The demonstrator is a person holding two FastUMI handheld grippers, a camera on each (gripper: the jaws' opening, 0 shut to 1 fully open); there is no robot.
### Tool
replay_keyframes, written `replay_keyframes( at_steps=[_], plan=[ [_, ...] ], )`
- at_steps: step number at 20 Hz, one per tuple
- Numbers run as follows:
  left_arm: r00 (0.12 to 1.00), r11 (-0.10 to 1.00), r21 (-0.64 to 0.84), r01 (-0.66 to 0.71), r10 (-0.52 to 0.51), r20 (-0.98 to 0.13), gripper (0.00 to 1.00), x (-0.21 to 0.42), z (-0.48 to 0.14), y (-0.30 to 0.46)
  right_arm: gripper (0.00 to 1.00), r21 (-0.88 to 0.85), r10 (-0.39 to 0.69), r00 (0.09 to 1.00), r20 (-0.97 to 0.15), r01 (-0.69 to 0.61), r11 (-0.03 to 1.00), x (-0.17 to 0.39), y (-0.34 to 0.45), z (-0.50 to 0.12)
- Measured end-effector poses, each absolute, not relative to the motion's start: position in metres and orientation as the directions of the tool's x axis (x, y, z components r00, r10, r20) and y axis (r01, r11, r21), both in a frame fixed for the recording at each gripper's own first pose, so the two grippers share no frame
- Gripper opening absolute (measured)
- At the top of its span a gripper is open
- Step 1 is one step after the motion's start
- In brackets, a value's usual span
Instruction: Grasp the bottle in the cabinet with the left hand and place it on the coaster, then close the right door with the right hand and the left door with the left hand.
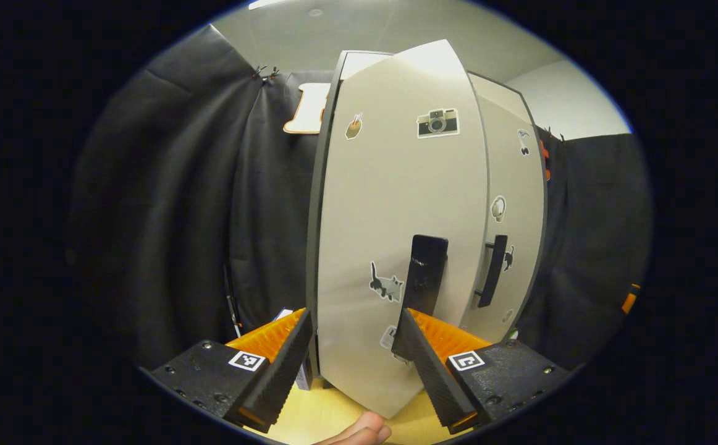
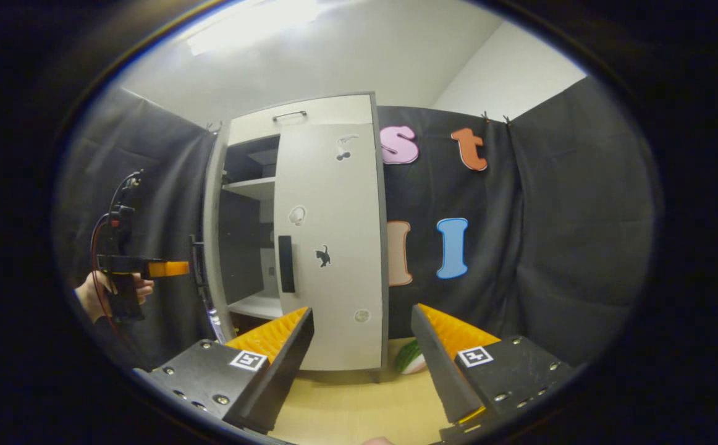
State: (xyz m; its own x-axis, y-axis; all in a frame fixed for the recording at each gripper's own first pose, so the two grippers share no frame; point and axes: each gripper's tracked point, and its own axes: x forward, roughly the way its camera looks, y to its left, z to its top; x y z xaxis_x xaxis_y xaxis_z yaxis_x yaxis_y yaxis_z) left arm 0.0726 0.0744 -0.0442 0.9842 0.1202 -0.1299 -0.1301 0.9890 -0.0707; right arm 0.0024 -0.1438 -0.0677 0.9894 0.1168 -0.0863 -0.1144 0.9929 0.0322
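In the left gripper view, the left gripper [image 1: 353, 358] stands wide and holds nothing, its fingers on either side of the free edge of the left door [image 1: 396, 204], with the black handle [image 1: 424, 275] just past its right finger; pushed from here, a finger could catch the handle or be pinched in the narrowing gap.

In the right gripper view, the right gripper [image 2: 362, 355] is also wide and empty, facing the right door [image 2: 331, 247], which looks shut. The left door is still ajar on the cabinet [image 2: 220, 185], so the job could end with it unlatched, and I cannot tell where the bottle or coaster is.
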Motion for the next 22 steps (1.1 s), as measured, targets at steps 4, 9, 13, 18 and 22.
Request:
replay_keyframes(
  at_steps=[4, 9, 13, 18, 22],
  plan=[
    [0.988, 0.993, -0.012, -0.118, 0.116, -0.102, 0.93, 0.039, -0.034, 0.057, 0.97, 0.025, 0.133, 0.988, -0.076, -0.131, 0.991, -0.022, -0.143, -0.068],
    [0.995, 0.994, 0.059, -0.092, 0.094, -0.044, 0.92, 0.004, -0.017, 0.040, 0.93, 0.032, 0.144, 0.986, -0.081, -0.142, 0.989, -0.037, -0.123, -0.069],
    [0.997, 0.999, 0.006, -0.049, 0.049, -0.059, 0.92, -0.006, -0.018, 0.031, 0.93, 0.033, 0.154, 0.987, -0.047, -0.153, 0.988, -0.038, -0.104, -0.048],
    [0.992, 0.997, -0.009, -0.083, 0.082, -0.095, 0.90, -0.009, -0.023, 0.052, 0.94, 0.065, 0.122, 0.992, -0.036, -0.120, 0.991, -0.031, -0.093, -0.039],
    [0.992, 0.997, -0.025, -0.070, 0.067, -0.104, 0.92, -0.008, -0.027, 0.061, 0.96, 0.085, 0.071, 0.997, -0.016, -0.069, 0.994, -0.033, -0.095, -0.026]
  ],
)
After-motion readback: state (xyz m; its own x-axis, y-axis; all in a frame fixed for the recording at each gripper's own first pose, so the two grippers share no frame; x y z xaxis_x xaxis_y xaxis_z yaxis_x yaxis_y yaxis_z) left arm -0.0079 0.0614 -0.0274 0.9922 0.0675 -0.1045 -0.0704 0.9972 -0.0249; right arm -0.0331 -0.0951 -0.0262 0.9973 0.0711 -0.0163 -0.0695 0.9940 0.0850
